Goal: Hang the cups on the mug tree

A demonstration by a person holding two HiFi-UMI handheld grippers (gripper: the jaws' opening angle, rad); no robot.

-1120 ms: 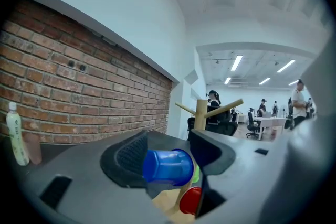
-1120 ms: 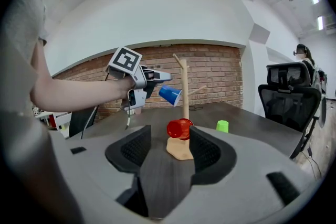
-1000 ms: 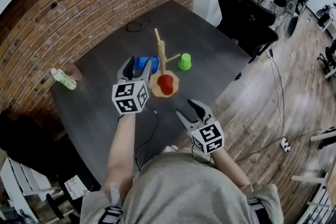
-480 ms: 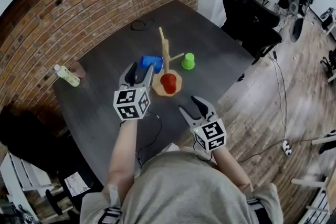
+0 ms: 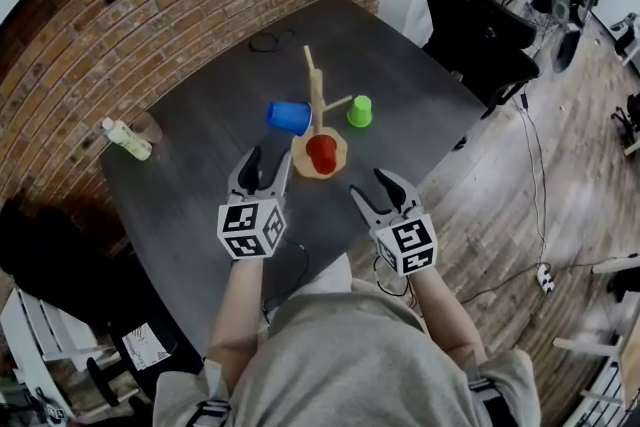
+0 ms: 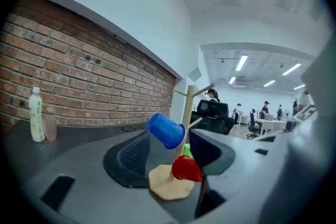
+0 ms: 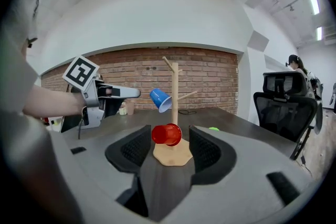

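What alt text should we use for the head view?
A wooden mug tree on a dark table holds a blue cup and a red cup; a green cup stands on the table beside it. Nearer the camera, the left gripper and right gripper are both open and empty, pointing toward the tree.

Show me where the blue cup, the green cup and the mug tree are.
blue cup (image 5: pixel 288 117), head view, middle of its side wall.
green cup (image 5: pixel 360 111), head view, middle of its body.
mug tree (image 5: pixel 315 95), head view, on the upright wooden post.
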